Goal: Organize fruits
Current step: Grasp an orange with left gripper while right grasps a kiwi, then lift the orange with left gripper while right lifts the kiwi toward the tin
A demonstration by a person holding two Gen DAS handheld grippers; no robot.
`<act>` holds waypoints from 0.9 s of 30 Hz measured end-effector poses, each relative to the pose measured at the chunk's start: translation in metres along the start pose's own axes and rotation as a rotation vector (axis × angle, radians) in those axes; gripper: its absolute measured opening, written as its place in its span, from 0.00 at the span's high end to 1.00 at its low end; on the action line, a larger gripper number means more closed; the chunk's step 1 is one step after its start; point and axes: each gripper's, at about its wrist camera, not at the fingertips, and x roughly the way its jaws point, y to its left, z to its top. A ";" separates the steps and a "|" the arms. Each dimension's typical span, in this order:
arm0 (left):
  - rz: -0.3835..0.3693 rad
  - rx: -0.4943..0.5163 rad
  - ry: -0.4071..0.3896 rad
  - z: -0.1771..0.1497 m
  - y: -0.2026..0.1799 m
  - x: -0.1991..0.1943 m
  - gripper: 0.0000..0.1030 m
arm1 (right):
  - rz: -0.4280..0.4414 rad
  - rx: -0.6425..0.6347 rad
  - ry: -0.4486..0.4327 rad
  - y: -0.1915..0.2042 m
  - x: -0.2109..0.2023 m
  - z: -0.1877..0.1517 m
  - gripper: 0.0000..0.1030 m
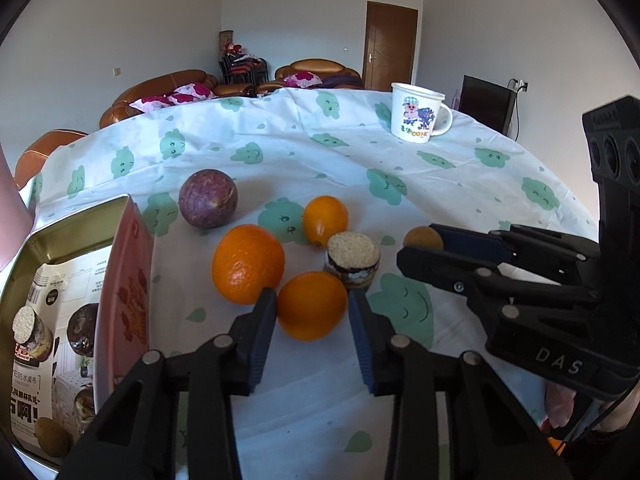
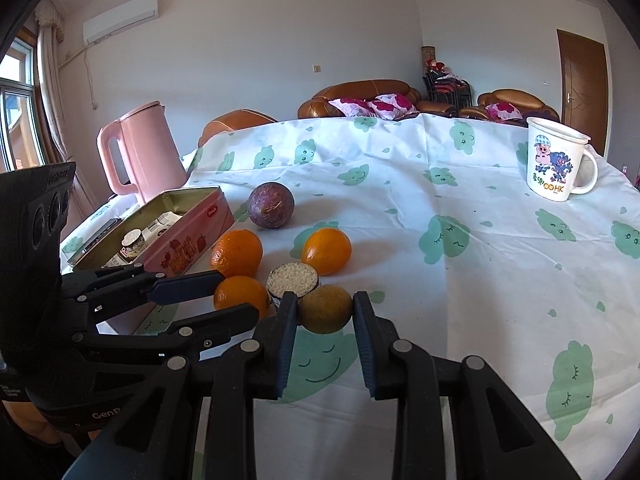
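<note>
Where cartoons dance, mug [image 2: 554, 160] lettering "COHK".

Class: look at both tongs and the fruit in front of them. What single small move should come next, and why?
Probably close the right tongs on the brownish fruit: it already sits between their open tips. The left tongs are open too, bracketing the nearest orange, and the pink tin stands open nearby.

Creased matt cloth [image 2: 400, 184] covers the desk; glossy metal tin [image 2: 188, 204], smooth plastic kettle [image 2: 140, 148], dimpled shiny oranges [image 1: 248, 264].
</note>
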 end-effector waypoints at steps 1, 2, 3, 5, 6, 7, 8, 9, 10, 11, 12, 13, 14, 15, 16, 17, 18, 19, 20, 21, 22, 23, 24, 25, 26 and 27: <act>0.005 -0.003 0.009 0.000 0.000 0.002 0.62 | 0.000 0.000 0.000 0.000 0.000 0.000 0.71; 0.006 -0.006 0.021 0.001 0.001 0.004 0.62 | 0.001 -0.001 0.001 0.000 0.000 0.000 0.71; 0.007 -0.009 0.024 0.001 0.001 0.005 0.62 | -0.001 -0.001 0.001 0.000 0.001 0.000 0.71; 0.007 -0.008 0.018 0.001 0.000 0.004 0.63 | -0.002 -0.002 -0.005 0.000 0.000 0.000 0.71; 0.004 -0.009 0.011 0.000 0.000 0.003 0.63 | -0.004 -0.003 -0.010 0.001 0.000 -0.001 0.71; -0.002 -0.013 0.002 0.000 0.001 0.001 0.63 | -0.007 -0.004 -0.016 0.001 -0.001 -0.001 0.71; -0.008 -0.017 -0.006 -0.001 0.002 0.000 0.63 | -0.008 -0.006 -0.022 0.001 -0.002 -0.001 0.71; -0.014 -0.019 -0.013 -0.001 0.002 -0.002 0.63 | -0.008 -0.007 -0.029 0.001 -0.003 -0.001 0.71; -0.018 -0.019 -0.023 -0.001 0.002 -0.003 0.63 | -0.008 -0.009 -0.035 0.001 -0.004 -0.002 0.71; -0.017 -0.020 -0.035 -0.002 0.003 -0.005 0.63 | -0.007 -0.011 -0.041 0.002 -0.005 -0.002 0.71; -0.016 -0.021 -0.047 -0.002 0.003 -0.007 0.63 | -0.006 -0.013 -0.047 0.002 -0.006 -0.003 0.71; -0.016 -0.021 -0.058 -0.002 0.003 -0.009 0.63 | -0.004 -0.017 -0.056 0.002 -0.008 -0.003 0.71; -0.017 -0.022 -0.070 -0.003 0.003 -0.011 0.63 | -0.004 -0.021 -0.064 0.002 -0.009 -0.004 0.71; -0.016 -0.024 -0.082 -0.003 0.004 -0.013 0.63 | -0.006 -0.023 -0.070 0.003 -0.010 -0.004 0.71; -0.017 -0.024 -0.092 -0.003 0.004 -0.015 0.63 | -0.007 -0.025 -0.075 0.003 -0.011 -0.004 0.71; -0.019 -0.022 -0.101 -0.004 0.003 -0.016 0.63 | -0.004 -0.028 -0.080 0.004 -0.012 -0.003 0.71; -0.018 -0.019 -0.109 -0.004 0.003 -0.018 0.63 | -0.002 -0.030 -0.084 0.004 -0.012 -0.003 0.71; -0.016 -0.017 -0.117 -0.004 0.002 -0.019 0.63 | -0.002 -0.032 -0.088 0.004 -0.013 -0.004 0.71; -0.016 -0.015 -0.127 -0.004 0.002 -0.020 0.63 | -0.001 -0.035 -0.094 0.004 -0.014 -0.003 0.71; -0.016 -0.015 -0.137 -0.004 0.002 -0.022 0.63 | 0.001 -0.038 -0.100 0.005 -0.015 -0.004 0.71; -0.013 -0.015 -0.146 -0.005 0.002 -0.023 0.63 | 0.002 -0.043 -0.109 0.005 -0.016 -0.004 0.71; -0.010 -0.016 -0.152 -0.005 0.002 -0.024 0.63 | 0.003 -0.048 -0.116 0.006 -0.018 -0.005 0.71; -0.010 -0.015 -0.158 -0.005 0.002 -0.025 0.63 | 0.002 -0.051 -0.121 0.007 -0.018 -0.005 0.71; -0.011 -0.014 -0.164 -0.005 0.002 -0.026 0.63 | 0.001 -0.053 -0.125 0.007 -0.019 -0.005 0.71; -0.009 -0.014 -0.169 -0.005 0.002 -0.027 0.63 | 0.001 -0.053 -0.130 0.007 -0.020 -0.005 0.71; -0.007 -0.013 -0.176 -0.006 0.002 -0.028 0.63 | 0.002 -0.054 -0.135 0.007 -0.021 -0.005 0.71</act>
